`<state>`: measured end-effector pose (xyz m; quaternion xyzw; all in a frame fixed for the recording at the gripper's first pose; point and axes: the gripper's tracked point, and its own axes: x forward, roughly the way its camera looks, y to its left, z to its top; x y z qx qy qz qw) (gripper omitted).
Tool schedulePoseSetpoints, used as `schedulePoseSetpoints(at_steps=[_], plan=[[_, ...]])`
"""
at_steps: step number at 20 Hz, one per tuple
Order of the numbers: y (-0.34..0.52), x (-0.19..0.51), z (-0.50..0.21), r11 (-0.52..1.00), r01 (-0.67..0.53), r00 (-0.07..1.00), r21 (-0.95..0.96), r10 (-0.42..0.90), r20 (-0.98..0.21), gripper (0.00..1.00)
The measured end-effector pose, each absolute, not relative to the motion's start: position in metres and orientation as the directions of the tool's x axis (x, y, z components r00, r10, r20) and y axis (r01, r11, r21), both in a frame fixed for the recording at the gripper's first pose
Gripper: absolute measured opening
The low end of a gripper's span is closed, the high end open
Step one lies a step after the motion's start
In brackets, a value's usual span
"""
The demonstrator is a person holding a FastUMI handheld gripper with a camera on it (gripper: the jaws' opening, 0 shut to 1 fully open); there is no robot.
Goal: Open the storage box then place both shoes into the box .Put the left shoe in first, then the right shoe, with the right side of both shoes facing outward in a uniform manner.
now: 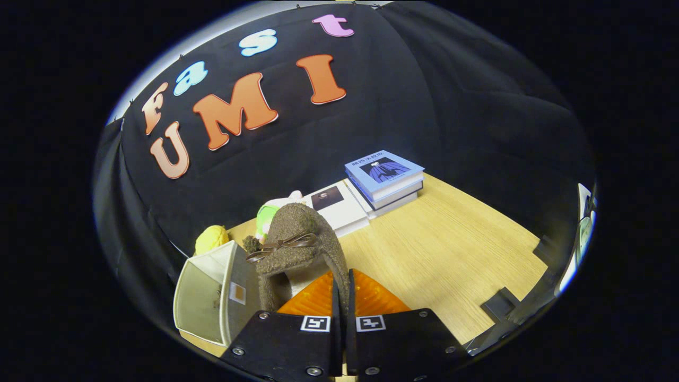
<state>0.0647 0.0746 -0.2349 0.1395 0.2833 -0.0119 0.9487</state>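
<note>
While clamped on the brown shoe point(299, 239), the gripper point(342, 297) hangs beside the storage box point(212, 286).

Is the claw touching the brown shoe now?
Touching. The gripper view shows the claw nearly closed, both fingers pinching the edge of the brown shoe.

We see a wooden tabletop point(451, 249). On it lies a stack of books point(384, 180); beside the stack a white book point(339, 209), further on a yellow toy point(211, 239) and the storage box point(212, 292).
</note>
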Motion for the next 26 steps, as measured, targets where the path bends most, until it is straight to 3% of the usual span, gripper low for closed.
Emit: schedulePoseSetpoints(at_steps=[11, 17, 23, 24, 26], plan=[[0.2, 0.059, -0.188, 0.953, -0.02, 0.854, 0.302, 0.173, -0.49, 0.03], [0.25, 0.053, -0.204, 0.954, -0.064, 0.835, 0.293, 0.211, -0.508, 0.03], [0.262, 0.048, -0.242, 0.972, -0.039, 0.814, 0.232, 0.165, -0.557, 0.04], [0.266, 0.048, -0.246, 0.972, -0.047, 0.809, 0.231, 0.172, -0.562, 0.05], [0.274, 0.046, -0.237, 0.968, -0.084, 0.817, 0.237, 0.203, -0.54, 0.17]])
